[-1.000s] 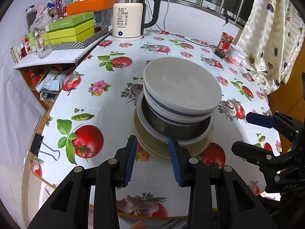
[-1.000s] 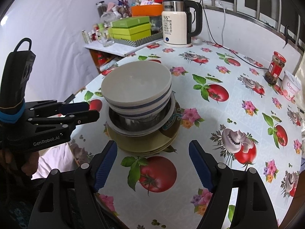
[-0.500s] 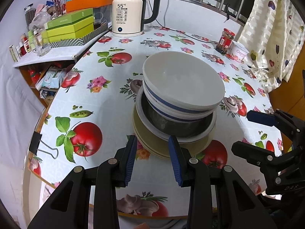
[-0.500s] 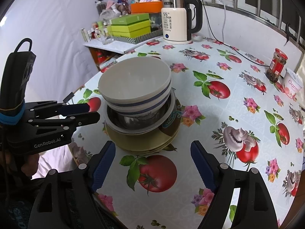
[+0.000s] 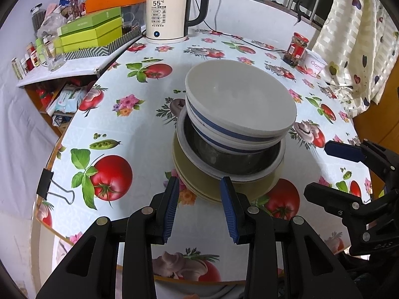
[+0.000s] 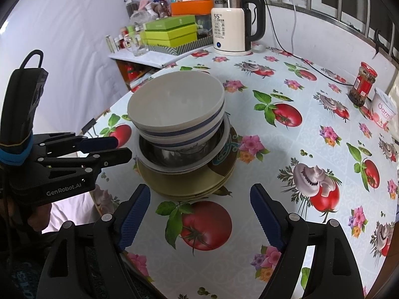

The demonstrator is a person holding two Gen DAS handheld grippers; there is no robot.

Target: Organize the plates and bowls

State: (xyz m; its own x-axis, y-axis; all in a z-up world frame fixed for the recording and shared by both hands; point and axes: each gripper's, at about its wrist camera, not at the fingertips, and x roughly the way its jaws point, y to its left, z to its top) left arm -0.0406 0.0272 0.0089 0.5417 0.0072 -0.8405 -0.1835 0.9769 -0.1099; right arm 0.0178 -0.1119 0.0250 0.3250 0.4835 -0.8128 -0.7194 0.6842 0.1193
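**Still stacked: bowls and plates in one pile at the table's middle**

Across both views spreads a round table (image 5: 139, 129) under a cloth printed with tomatoes, mushrooms and flowers. At frame centre stands the pile. Olive-yellow plates (image 6: 174, 186) lie at the bottom, a patterned brown one showing at their right edge in the right wrist view. On them sits a white-rimmed steel bowl (image 5: 232, 160), and nested in it, tilted, are two white bowls with blue bands (image 5: 239, 99); the top one looks empty.

Toward the top of the frame stands a cream electric kettle (image 5: 167, 12) reading 55. Left of it, green boxes (image 5: 92, 32) are stacked in a zigzag-patterned tray. At the upper right, a red-lidded jar (image 6: 361, 83) of dark preserve stands just beside a white tub (image 6: 384, 109).

Low in its own view, the left gripper (image 5: 199, 194) hangs just short of the plates' near edge, jaws partly apart with nothing between them. The right gripper (image 6: 199, 211), low in its view, is spreading its jaws wider, also empty, over a printed tomato near the pile.
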